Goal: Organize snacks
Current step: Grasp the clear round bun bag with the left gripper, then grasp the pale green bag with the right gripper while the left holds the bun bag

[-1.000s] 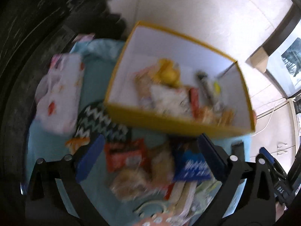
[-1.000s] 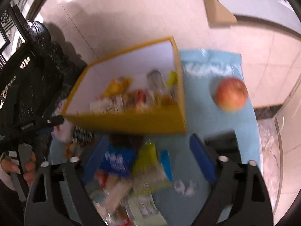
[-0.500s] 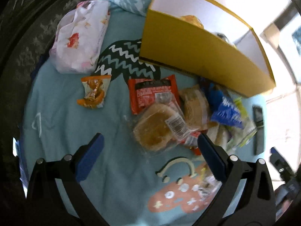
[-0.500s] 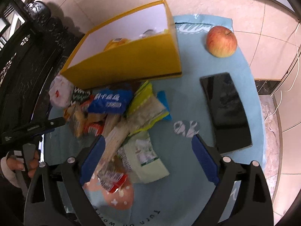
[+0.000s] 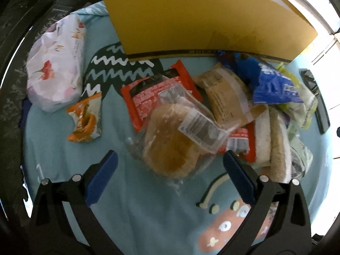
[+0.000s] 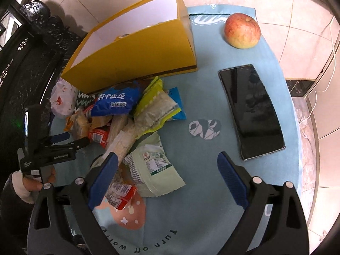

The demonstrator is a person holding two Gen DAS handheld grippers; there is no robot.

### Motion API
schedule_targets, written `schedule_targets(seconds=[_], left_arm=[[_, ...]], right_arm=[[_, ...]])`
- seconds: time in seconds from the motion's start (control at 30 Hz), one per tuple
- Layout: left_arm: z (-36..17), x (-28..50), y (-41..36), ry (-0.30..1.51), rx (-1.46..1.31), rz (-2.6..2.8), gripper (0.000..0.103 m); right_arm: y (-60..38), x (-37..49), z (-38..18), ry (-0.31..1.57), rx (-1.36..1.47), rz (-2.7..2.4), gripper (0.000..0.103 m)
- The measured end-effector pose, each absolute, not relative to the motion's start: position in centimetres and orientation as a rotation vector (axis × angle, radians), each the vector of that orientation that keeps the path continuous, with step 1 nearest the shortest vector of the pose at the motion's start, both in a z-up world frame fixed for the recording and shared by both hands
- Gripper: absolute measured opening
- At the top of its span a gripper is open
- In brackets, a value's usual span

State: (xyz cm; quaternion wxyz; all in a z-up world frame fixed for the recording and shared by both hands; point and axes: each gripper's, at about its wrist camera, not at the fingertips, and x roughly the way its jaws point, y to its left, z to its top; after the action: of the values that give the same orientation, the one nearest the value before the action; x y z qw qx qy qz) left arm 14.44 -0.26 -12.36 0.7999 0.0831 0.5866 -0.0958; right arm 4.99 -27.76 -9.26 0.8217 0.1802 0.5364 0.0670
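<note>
Left wrist view had dropped toward the snacks (image 5: 191, 114) within a second; the left gripper (image 5: 167, 170), jaws wide and empty, now framed the clear bun pack (image 5: 176, 142), so a pick looked imminent. The right gripper (image 6: 165, 176) hung open over bare cloth (image 6: 201, 201). Snacks lay heaped against the box (image 6: 136, 57); the phone (image 6: 250, 110) and apple (image 6: 242, 30) kept the right edge crowded

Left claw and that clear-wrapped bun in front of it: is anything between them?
Nothing visible. The left claw is open, and the clear-wrapped bun lies on top of the pile just ahead of its fingertips, partly over the red packet. Only bare blue cloth lies between them.
</note>
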Motion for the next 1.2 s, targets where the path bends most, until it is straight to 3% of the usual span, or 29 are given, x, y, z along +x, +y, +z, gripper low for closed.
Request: schedule_targets(seconds=[0.17,0.23,0.3,0.37,0.6,0.97,1.17,1.2], left_arm=[[-12.7,15.8,-0.7,1.236,0.163,-0.253,0.096],[-12.7,16.4,-0.9,1.232,0.138,-0.294,0.086],[-12.3,16.7,-1.1,1.225,0.108,-0.352,0.058],[-11.9,16.6,-1.0,1.232,0.105,-0.357,0.052],[-9.3,14.1,1.2,1.241,-0.101,-0.391,0.051],[-8.9,11.2,1.4,1.256,-0.151,-0.390,0.052],[-8.6,10.8,2.0,1.255,-0.159,-0.380,0.052],[-8.6,10.7,2.0,1.254,-0.159,-0.377,0.052]], right_arm=[[-27.4,5.7,-9.7,1.154,0.379,0.147,0.095],[-27.2,5.9,-9.9,1.163,0.375,0.151,0.095],[-26.8,6.0,-10.0,1.169,0.370,0.158,0.095],[-26.5,6.1,-10.0,1.173,0.363,0.167,0.095],[-25.7,6.0,-10.1,1.192,0.268,0.193,0.095],[-21.0,5.3,-13.1,1.232,-0.070,0.275,0.094],[-17.2,5.9,-15.2,1.240,-0.178,0.333,0.085],[-16.7,6.0,-15.6,1.235,-0.211,0.320,0.080]])
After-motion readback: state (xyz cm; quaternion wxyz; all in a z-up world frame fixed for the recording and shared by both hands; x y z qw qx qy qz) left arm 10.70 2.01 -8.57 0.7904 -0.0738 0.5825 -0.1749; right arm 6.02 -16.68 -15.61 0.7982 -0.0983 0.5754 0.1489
